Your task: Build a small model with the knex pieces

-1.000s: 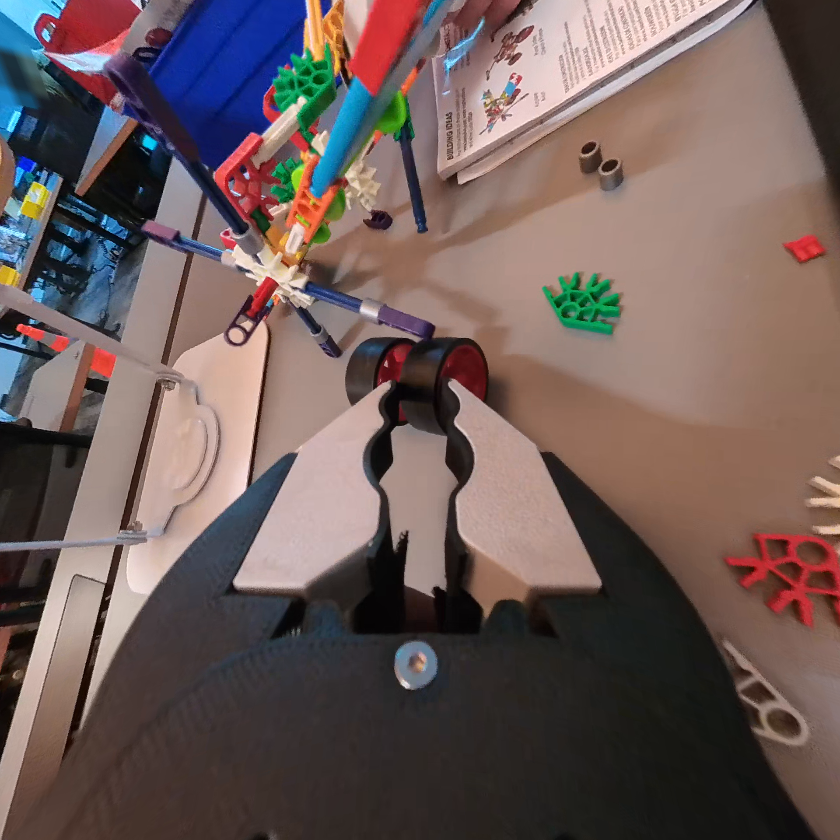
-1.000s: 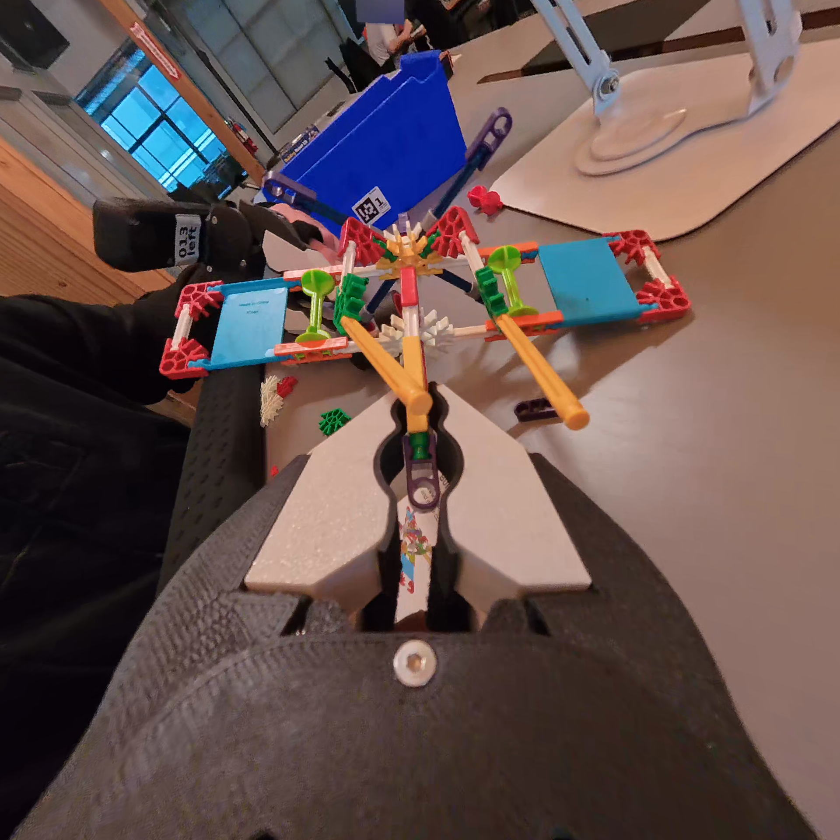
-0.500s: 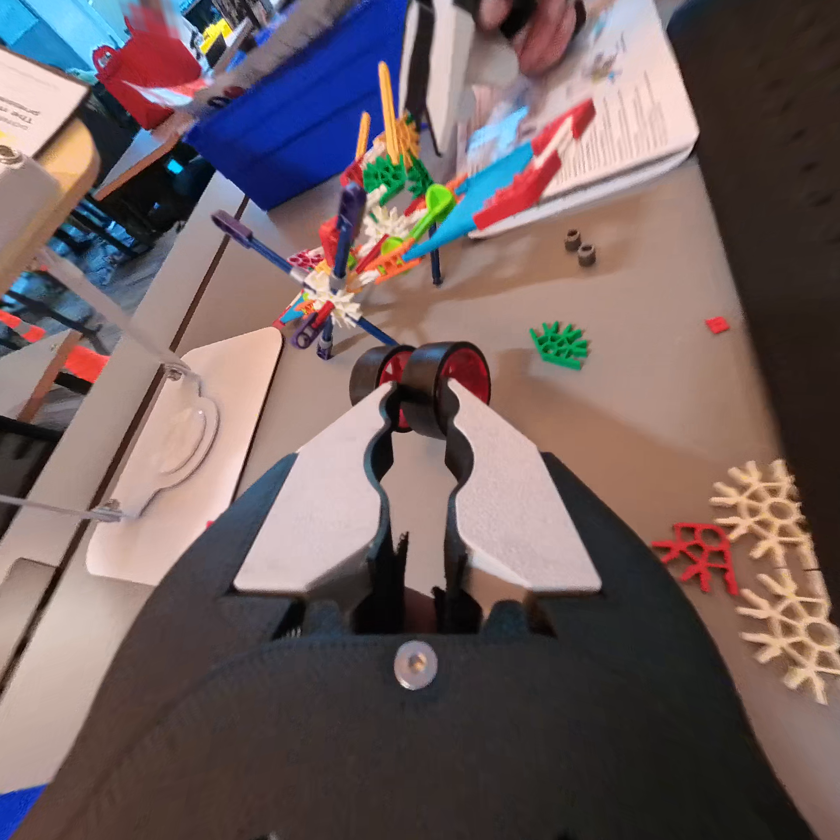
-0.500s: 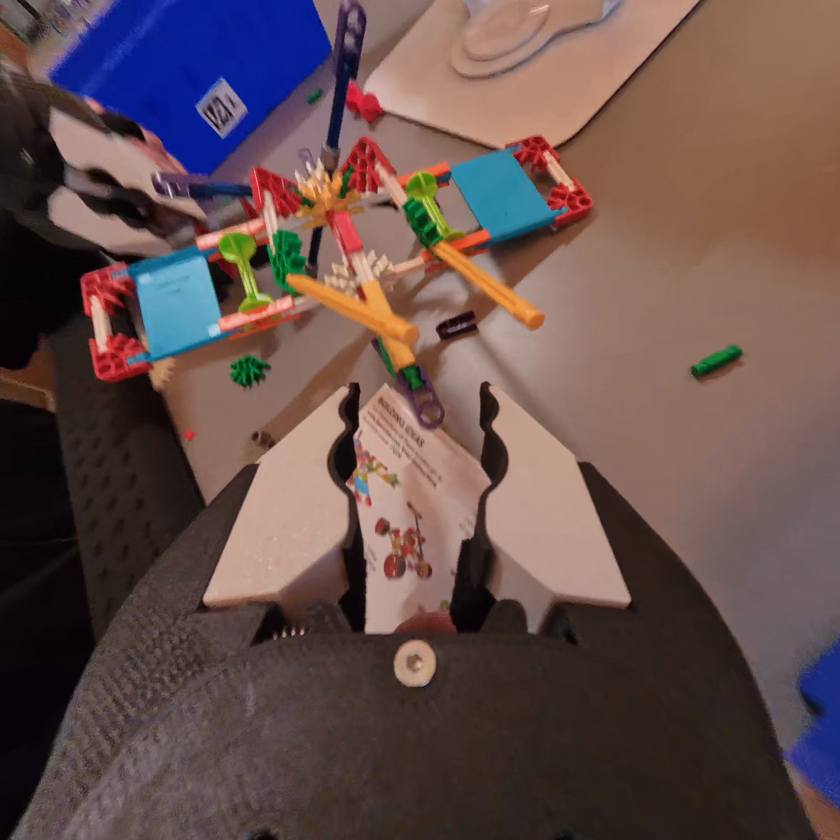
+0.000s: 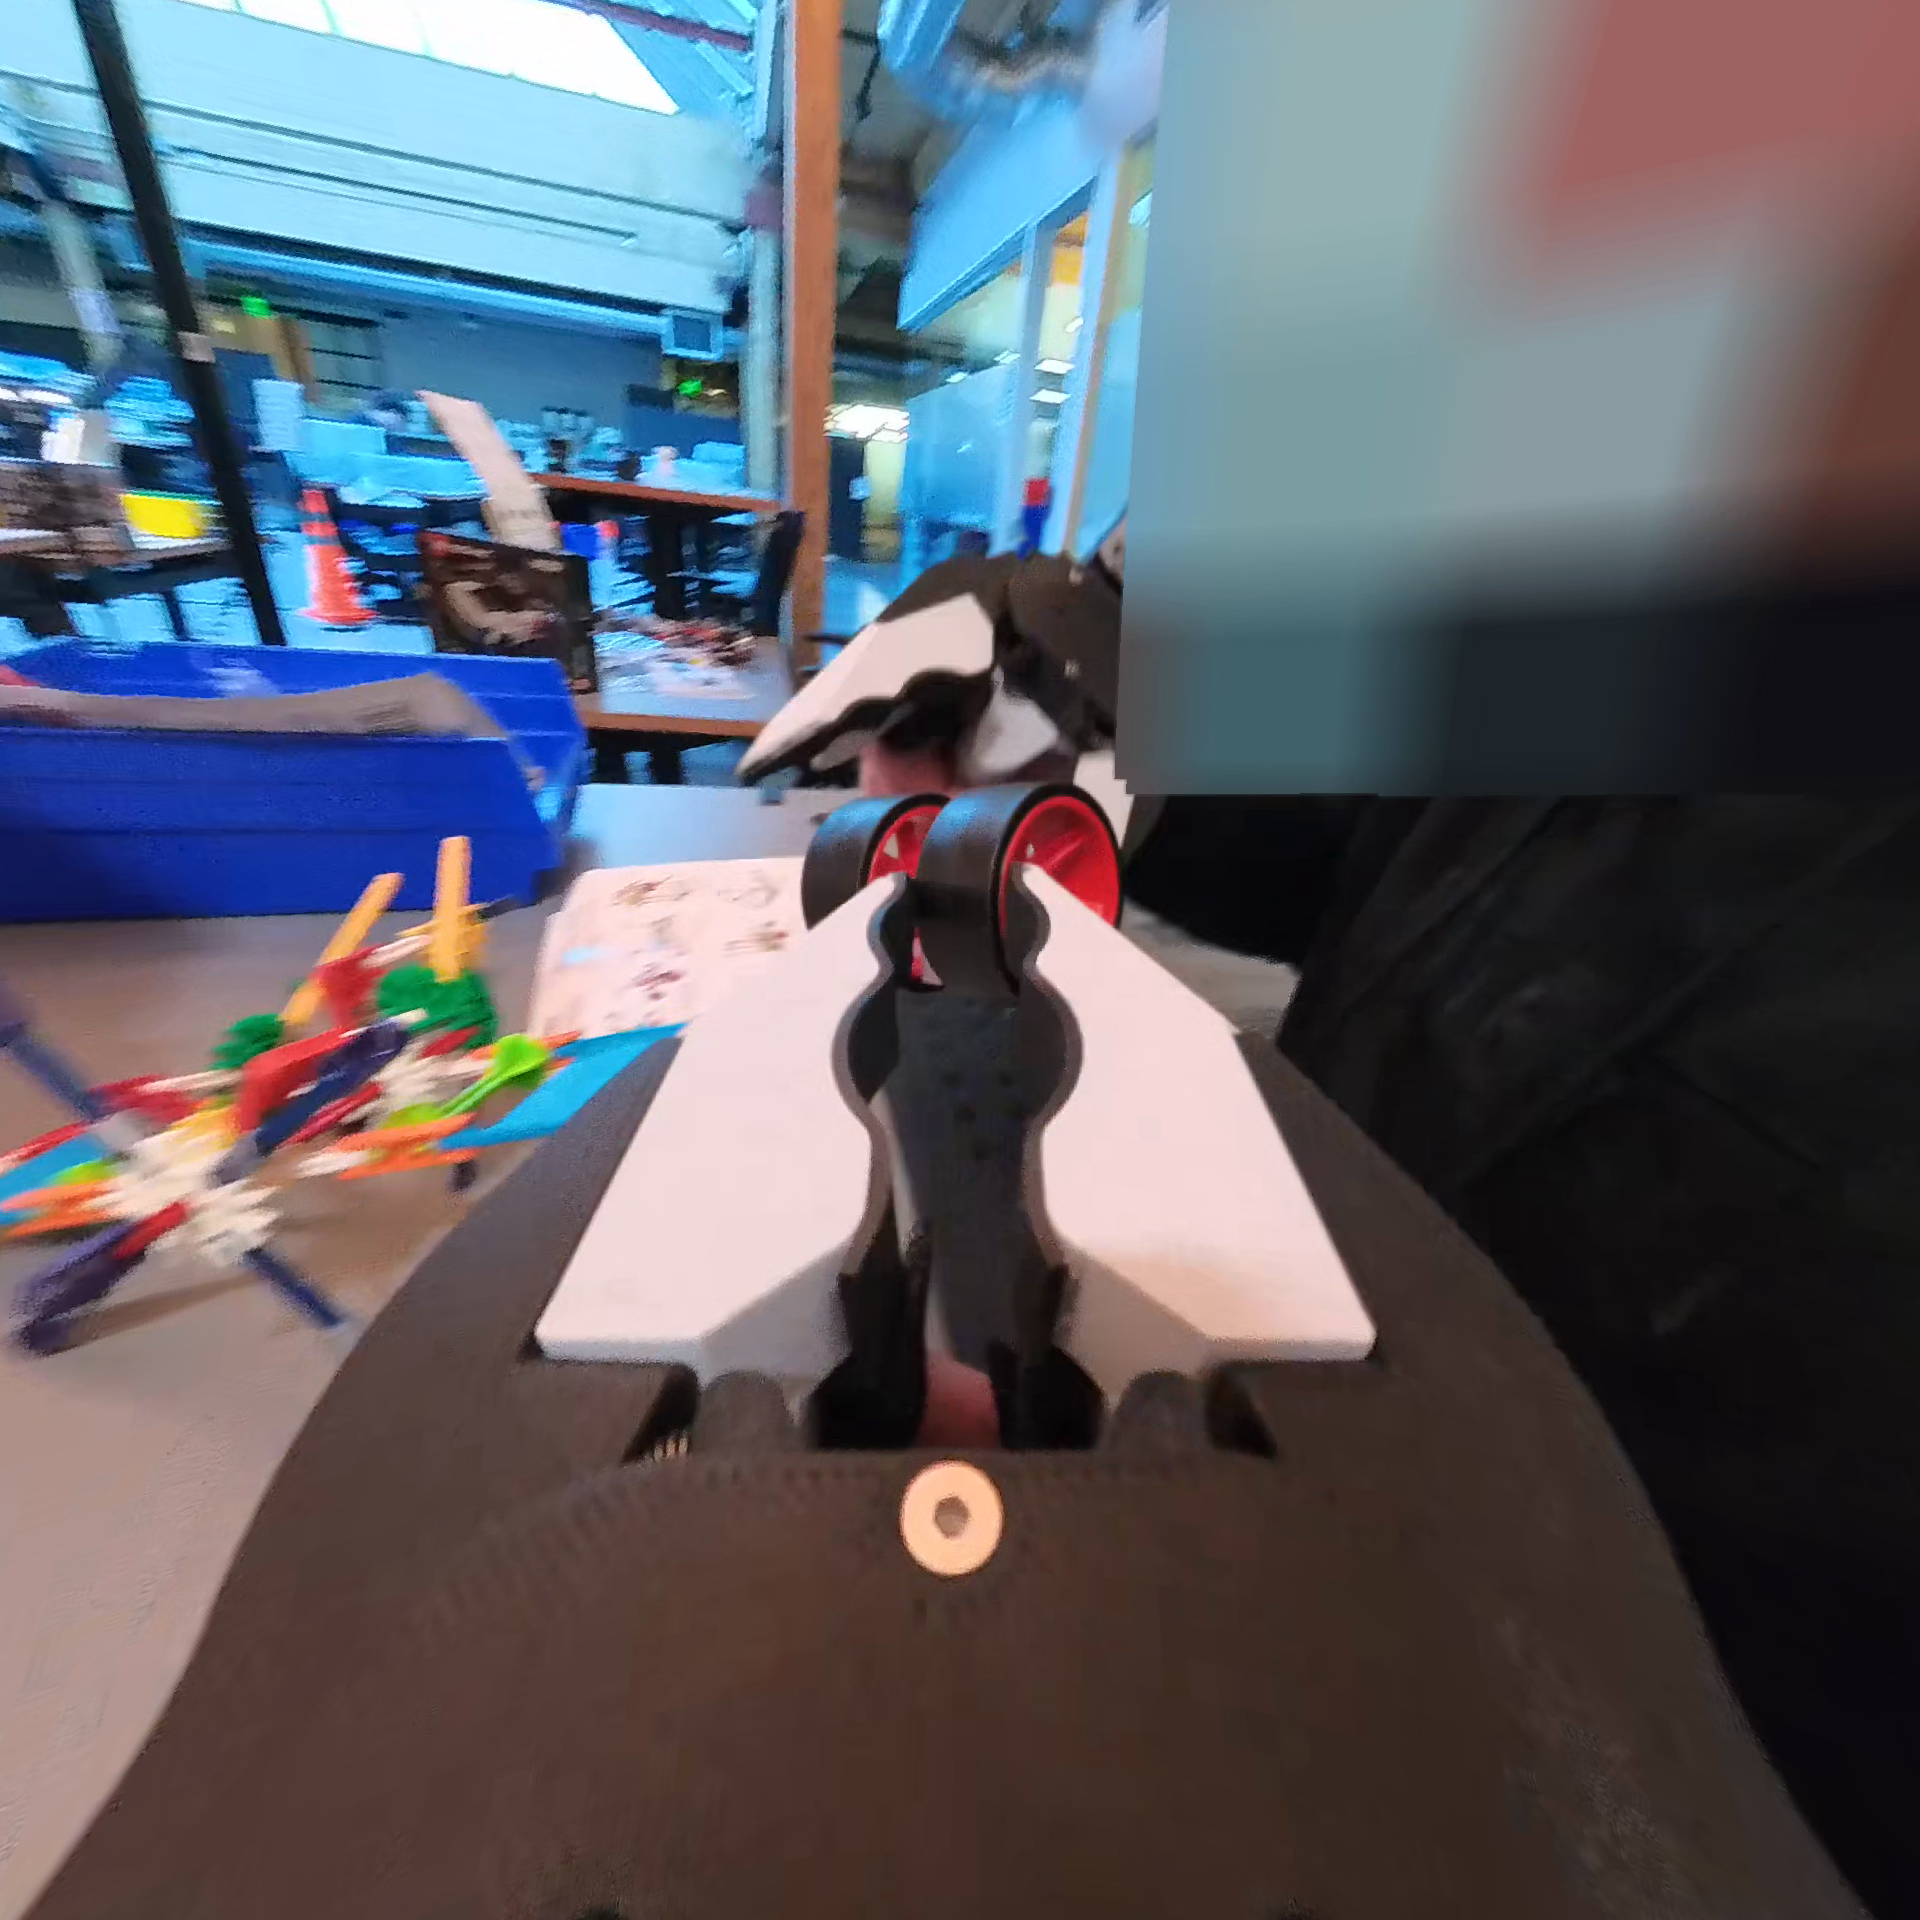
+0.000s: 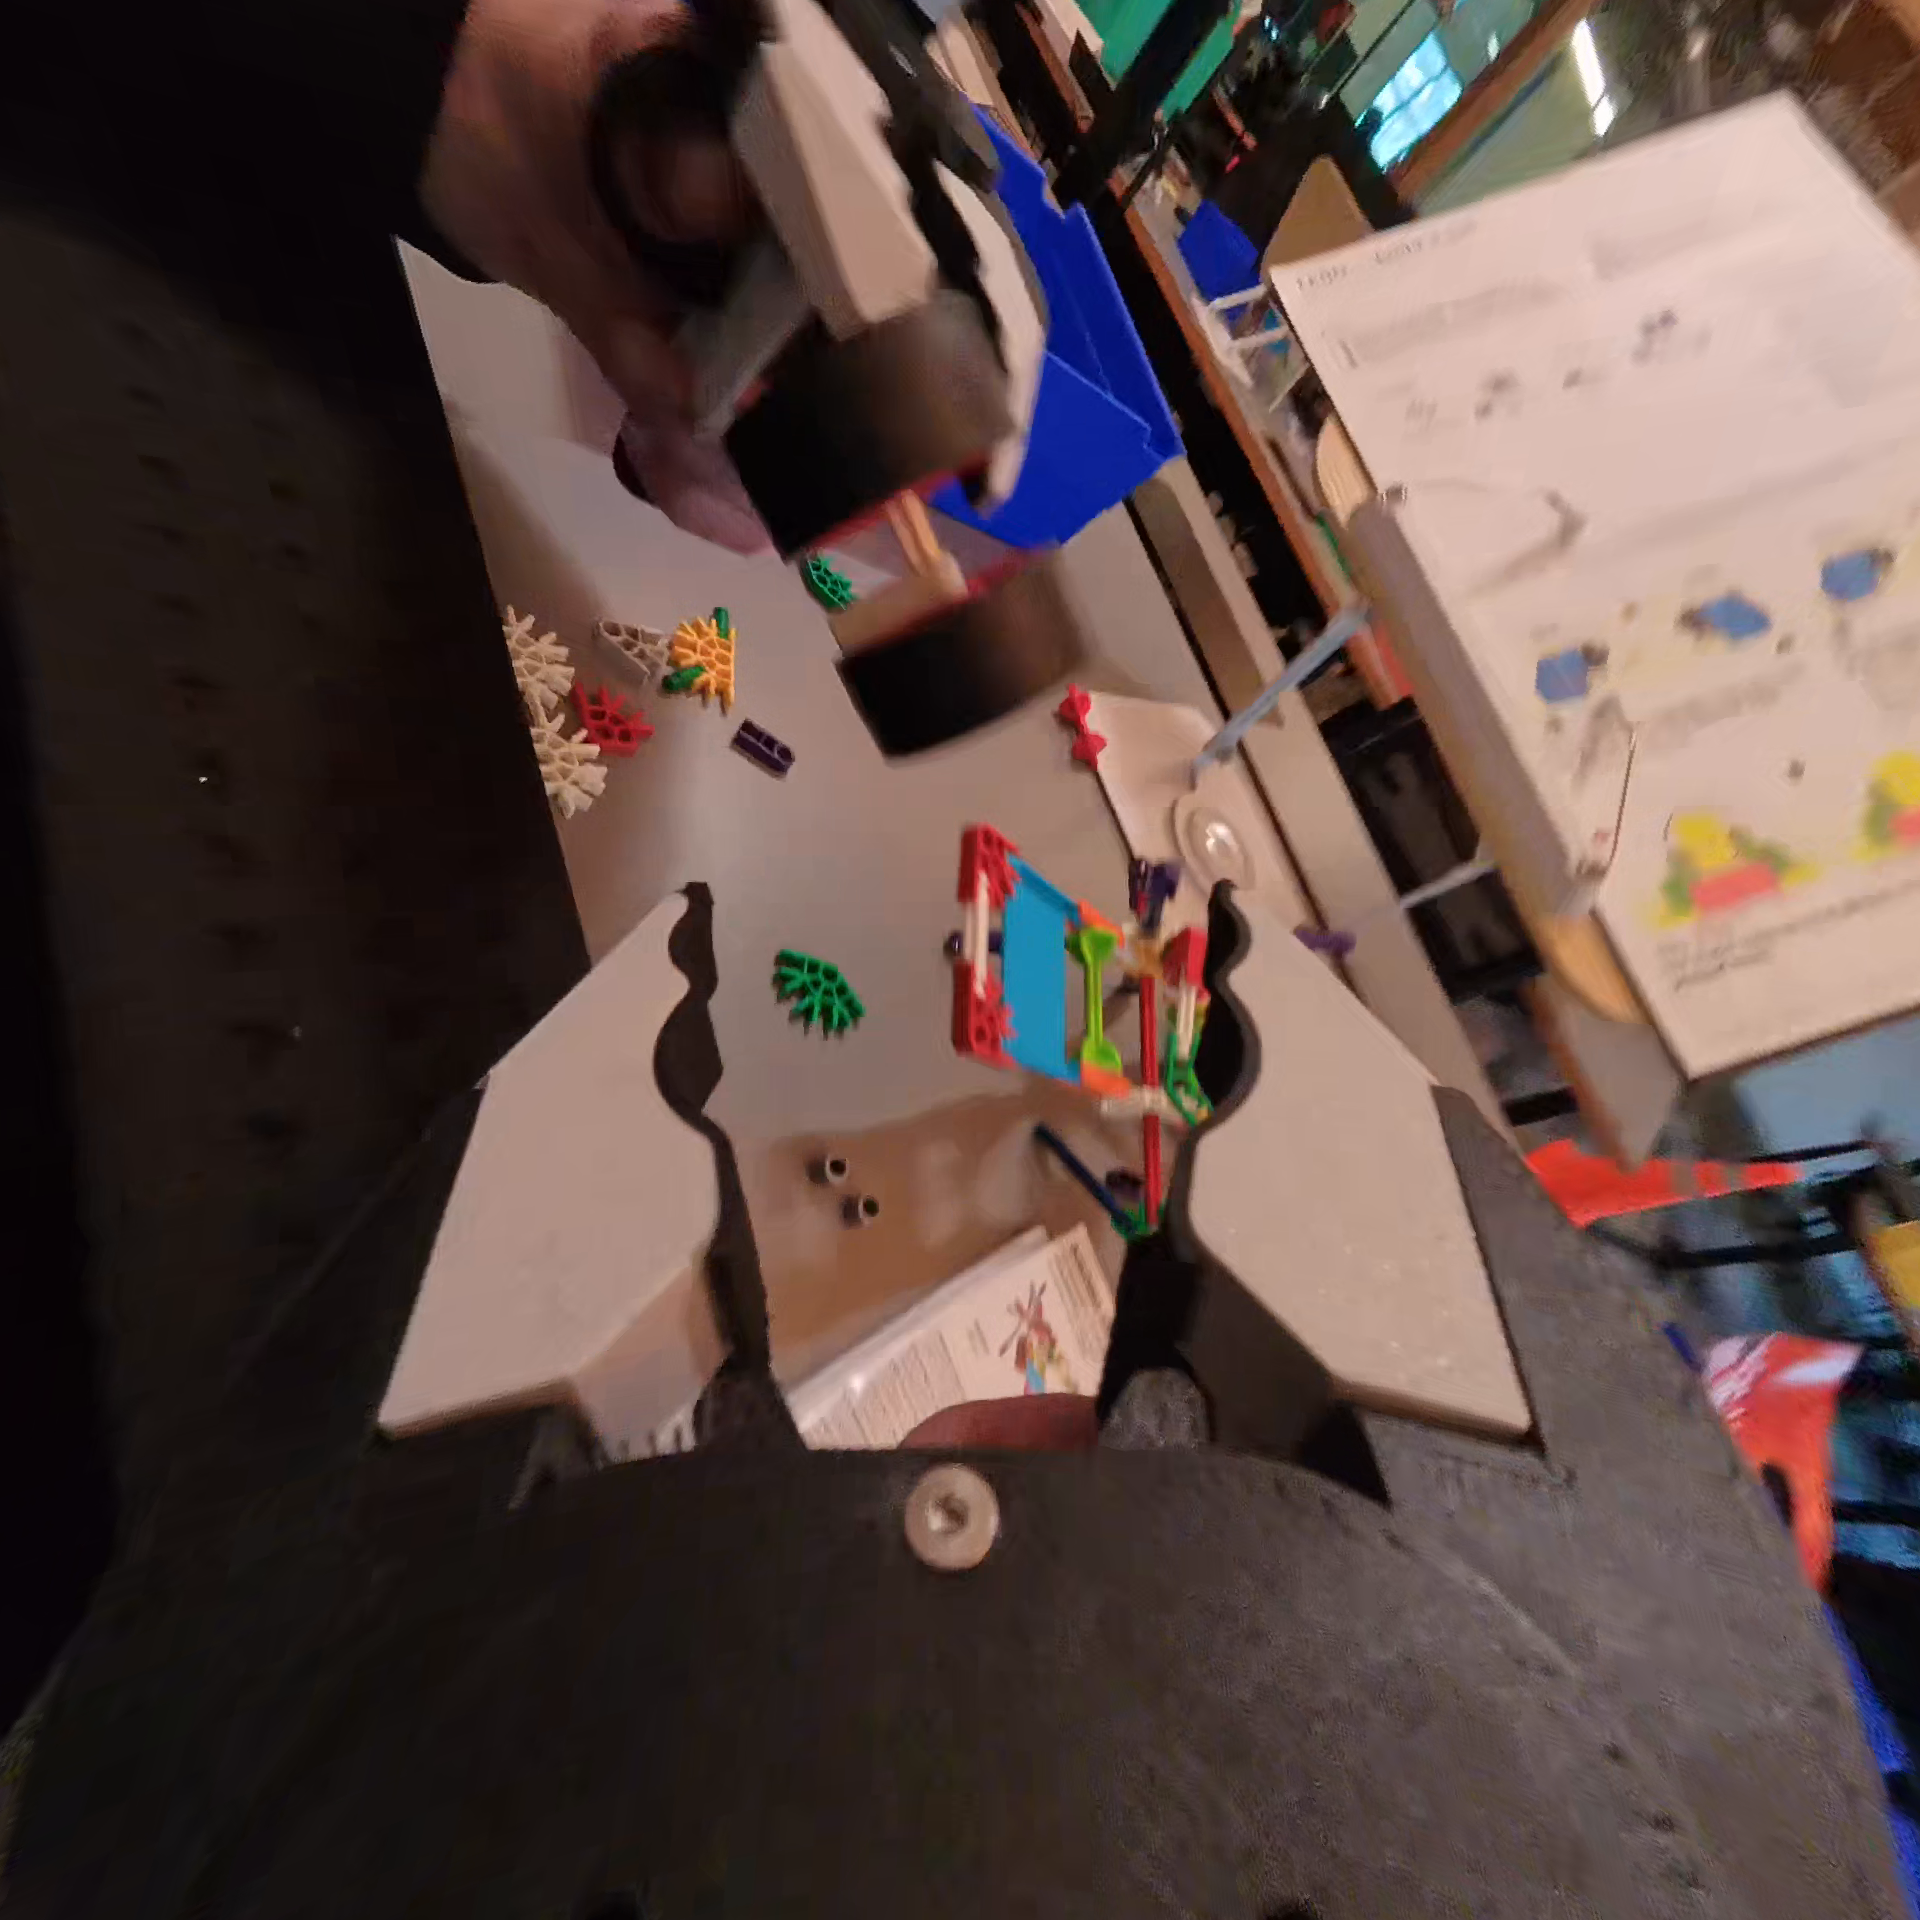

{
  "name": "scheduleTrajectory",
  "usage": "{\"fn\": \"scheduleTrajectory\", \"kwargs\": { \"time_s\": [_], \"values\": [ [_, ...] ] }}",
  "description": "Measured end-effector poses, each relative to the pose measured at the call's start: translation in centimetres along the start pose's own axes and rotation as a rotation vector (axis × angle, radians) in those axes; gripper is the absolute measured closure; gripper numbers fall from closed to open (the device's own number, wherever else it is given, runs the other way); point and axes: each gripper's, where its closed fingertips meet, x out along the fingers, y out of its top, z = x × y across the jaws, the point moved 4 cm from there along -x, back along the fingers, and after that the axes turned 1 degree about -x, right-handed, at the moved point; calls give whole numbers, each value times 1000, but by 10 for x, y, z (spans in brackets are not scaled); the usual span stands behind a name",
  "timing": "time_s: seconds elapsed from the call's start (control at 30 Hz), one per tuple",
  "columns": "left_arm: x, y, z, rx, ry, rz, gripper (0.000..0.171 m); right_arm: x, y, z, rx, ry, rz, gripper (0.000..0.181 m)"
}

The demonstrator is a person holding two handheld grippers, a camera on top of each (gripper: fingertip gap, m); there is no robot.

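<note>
**Grey worktable with loose building pieces**

Grey table [image 6: 894,831] fills the scene, in a big workshop hall. Left gripper [image 5: 961,914] is lifted above it, pinching a black wheel pair with red hubs [image 5: 997,847]. Right gripper [image 6: 961,987] is spread wide and holds nothing. Below it lie a colourful rod model [image 6: 1081,1008], a green connector [image 6: 818,992], two grey spacers [image 6: 844,1187] and a printed booklet [image 6: 977,1340]. Farther off are a blue bin [image 5: 270,821] and an illustrated sheet on a stand [image 6: 1621,540].
</note>
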Motion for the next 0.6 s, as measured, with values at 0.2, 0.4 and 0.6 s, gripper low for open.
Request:
{"fn": "scheduleTrajectory", "kwargs": {
  "time_s": [0.2, 0.4, 0.6],
  "values": [
    [15, -14, 11, -119, -113, -6, 158, 30, 24, -24, -140, -4, 49, 115],
    [14, -23, 0, -167, -46, -30, 152, 35, 9, -24, -127, -19, -59, 136],
    [12, -35, 3, 46, 164, -209, 86, 43, -14, -36, -151, -87, -218, 137]
  ]
}}
